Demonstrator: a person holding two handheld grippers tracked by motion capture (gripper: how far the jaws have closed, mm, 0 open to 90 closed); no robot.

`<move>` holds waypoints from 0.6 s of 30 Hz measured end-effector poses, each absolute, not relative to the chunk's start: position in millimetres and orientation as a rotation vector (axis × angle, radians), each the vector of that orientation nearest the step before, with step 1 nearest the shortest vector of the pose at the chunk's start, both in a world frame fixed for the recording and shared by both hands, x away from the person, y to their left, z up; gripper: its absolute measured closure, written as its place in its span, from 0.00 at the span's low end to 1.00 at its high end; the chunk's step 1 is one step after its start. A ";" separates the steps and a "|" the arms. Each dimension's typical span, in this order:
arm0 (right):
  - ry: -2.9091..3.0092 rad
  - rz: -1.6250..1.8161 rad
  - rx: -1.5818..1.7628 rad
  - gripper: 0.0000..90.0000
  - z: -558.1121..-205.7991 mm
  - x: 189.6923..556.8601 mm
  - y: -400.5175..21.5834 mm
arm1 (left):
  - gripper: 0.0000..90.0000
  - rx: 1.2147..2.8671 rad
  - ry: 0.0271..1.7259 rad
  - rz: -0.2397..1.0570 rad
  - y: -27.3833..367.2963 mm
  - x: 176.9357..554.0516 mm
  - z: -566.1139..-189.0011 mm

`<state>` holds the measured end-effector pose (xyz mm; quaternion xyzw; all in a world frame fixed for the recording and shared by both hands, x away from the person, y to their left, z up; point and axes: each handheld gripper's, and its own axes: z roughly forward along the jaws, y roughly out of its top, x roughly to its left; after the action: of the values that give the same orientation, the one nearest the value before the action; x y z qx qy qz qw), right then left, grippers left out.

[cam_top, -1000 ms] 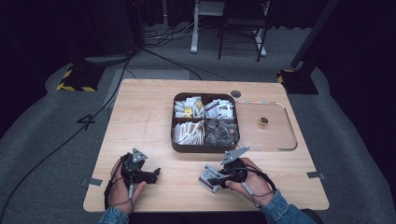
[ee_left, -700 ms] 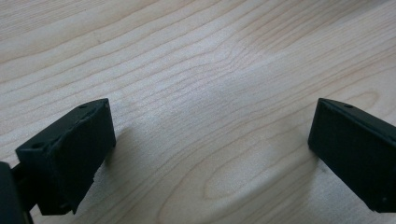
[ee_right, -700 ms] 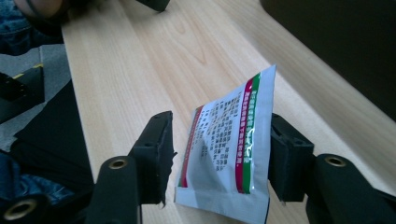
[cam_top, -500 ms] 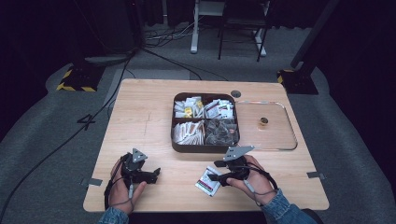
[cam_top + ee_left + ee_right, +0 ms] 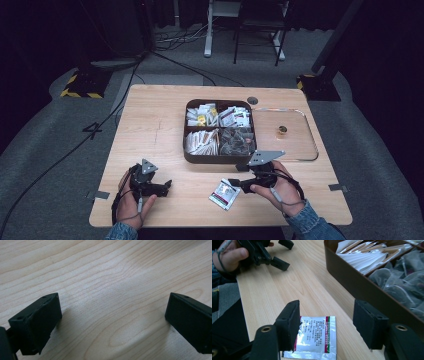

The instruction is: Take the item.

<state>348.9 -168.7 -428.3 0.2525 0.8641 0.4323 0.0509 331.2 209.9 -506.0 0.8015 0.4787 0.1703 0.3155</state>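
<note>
Left gripper [image 5: 167, 185] first: I rest it on the near left part of the desk [image 5: 150, 130], jaws spread wide with bare wood between them, as the left gripper view shows. It holds nothing, and I judge it should wait there, well apart from the work.

Moving to the right, the silver sachet [image 5: 225, 193] lies flat on the desk, on the near side of the brown box [image 5: 219, 159] and apart from its wall. In the right gripper view the sachet [image 5: 315, 336] sits between the jaws of my right gripper [image 5: 329, 325], which are open and not pressing on it; the left jaw stands over one edge of the sachet, but I cannot tell if it touches.

The step in hand looks to me like picking up this sachet. A flat foil packet is hard to pinch from above, so I would tilt the right gripper [image 5: 234, 184] low, slide one jaw under the edge that curls up, and close slowly. Closing quickly could push the sachet away across the smooth wood.

Far right of the box, the clear tray [image 5: 310, 145] carries a small golden object [image 5: 282, 131]. The box compartments hold white packets [image 5: 364, 257] and grey bags [image 5: 402, 282], so I would lift the sachet high enough to pass over the box wall.
</note>
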 end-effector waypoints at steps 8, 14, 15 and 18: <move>2.638 1.303 0.799 0.43 -417.5 352.7 -187.6 | 0.01 2.111 1.261 0.449 209.8 331.2 -506.0; 2.593 1.297 0.814 0.41 -409.8 355.5 -206.2 | 0.01 2.111 1.261 0.448 209.9 331.2 -506.0; 2.583 1.295 0.820 0.41 -408.9 355.7 -209.5 | 0.01 2.111 1.261 0.448 209.9 331.2 -506.0; 2.558 1.287 0.836 0.40 -408.5 356.6 -220.3 | 0.01 2.116 1.259 0.445 210.2 330.9 -505.7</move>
<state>356.6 -220.3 -408.5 0.2795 0.8548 0.4301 0.0789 330.9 210.2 -505.7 0.8028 0.4778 0.1689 0.3143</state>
